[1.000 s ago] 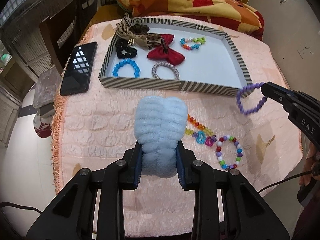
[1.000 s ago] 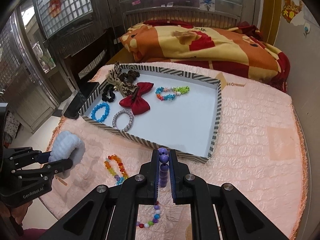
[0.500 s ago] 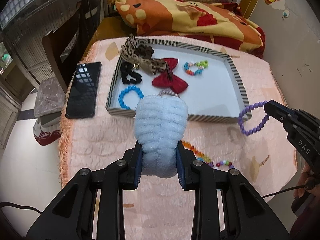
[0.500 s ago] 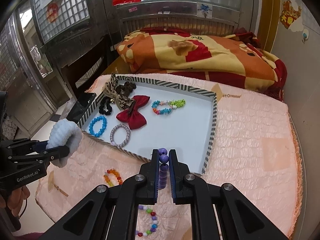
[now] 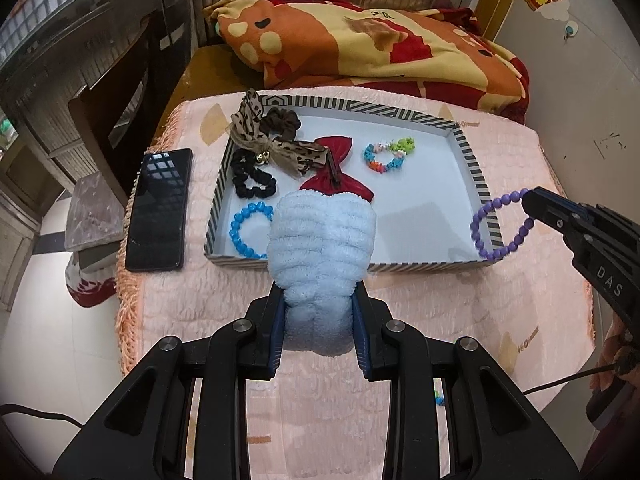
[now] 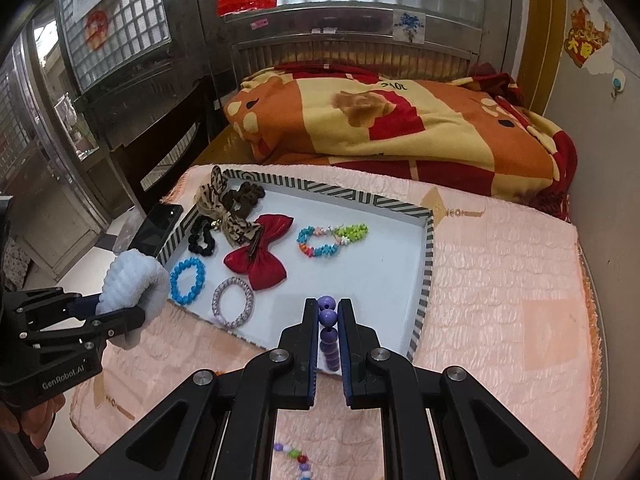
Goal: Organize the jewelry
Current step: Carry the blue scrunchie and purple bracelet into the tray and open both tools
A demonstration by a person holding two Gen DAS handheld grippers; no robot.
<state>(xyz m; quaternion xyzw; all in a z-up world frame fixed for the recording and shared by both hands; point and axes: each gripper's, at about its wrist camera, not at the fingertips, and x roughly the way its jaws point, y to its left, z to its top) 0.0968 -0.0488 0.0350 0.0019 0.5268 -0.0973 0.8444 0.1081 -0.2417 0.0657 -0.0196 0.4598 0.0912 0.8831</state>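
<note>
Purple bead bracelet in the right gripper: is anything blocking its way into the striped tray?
Nothing visible does. The purple bead bracelet hangs from the right gripper at the striped tray's near right corner, and the white floor there is bare; the nearest piece, the silver bracelet, lies farther left.

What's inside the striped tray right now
The tray holds a red bow, leopard bow, brown scrunchie, black scrunchie, blue bracelet, silver bracelet and multicolored bracelet. The right tongs cover part of its near floor.
</note>
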